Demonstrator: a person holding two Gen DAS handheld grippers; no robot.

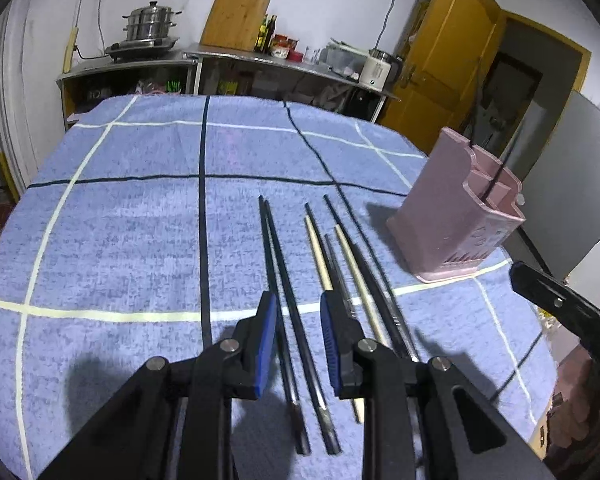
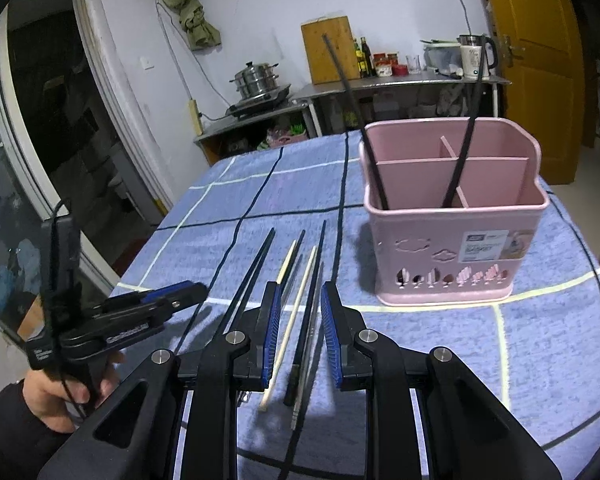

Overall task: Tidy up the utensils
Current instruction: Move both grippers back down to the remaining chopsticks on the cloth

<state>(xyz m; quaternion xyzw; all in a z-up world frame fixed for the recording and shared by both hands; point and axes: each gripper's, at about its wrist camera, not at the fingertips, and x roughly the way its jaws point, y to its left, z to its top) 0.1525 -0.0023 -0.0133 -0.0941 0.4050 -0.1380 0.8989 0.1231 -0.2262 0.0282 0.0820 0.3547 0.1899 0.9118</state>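
Observation:
Several chopsticks lie side by side on the blue checked tablecloth (image 1: 120, 240): a black pair (image 1: 278, 280) on the left, pale wooden ones (image 1: 318, 252) and dark ones to the right. A pink utensil holder (image 2: 452, 248) with compartments stands right of them and holds two black chopsticks (image 2: 462, 160) upright. My left gripper (image 1: 298, 312) is open, low over the black pair. My right gripper (image 2: 300, 312) is open over the wooden and dark chopsticks (image 2: 296, 300). The left gripper also shows in the right wrist view (image 2: 180, 294).
The holder also shows in the left wrist view (image 1: 456, 216). A metal counter (image 1: 220, 60) behind the table carries a steamer pot, cutting board, bottles and a kettle. A yellow door (image 1: 440, 60) stands at the back right. The table's edge falls off at left and right.

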